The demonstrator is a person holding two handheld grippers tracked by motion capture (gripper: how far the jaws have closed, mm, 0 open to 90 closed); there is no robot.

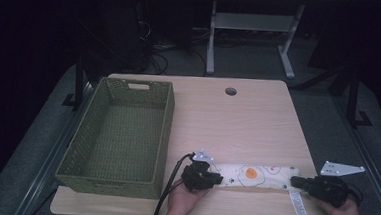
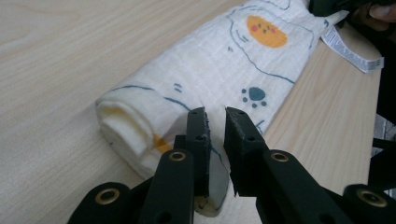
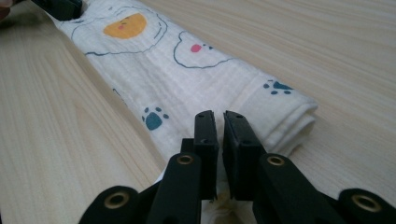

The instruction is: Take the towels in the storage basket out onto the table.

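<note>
High view: folded printed cloth (image 1: 259, 176) at the table's (image 1: 248, 121) near edge, white care label (image 1: 299, 204) unreadable, a hand behind each level gripper. Left gripper view: left gripper (image 2: 215, 116) pinches a cloth end. Right gripper view: right gripper (image 3: 220, 116) pinches the opposite end.

Cloth (image 1: 259, 175): white, orange blobs, teal paw prints
Basket (image 1: 163, 131): green woven
Counter (image 1: 248, 121): pale wood grain
Fingers (image 2: 198, 135): black
</note>
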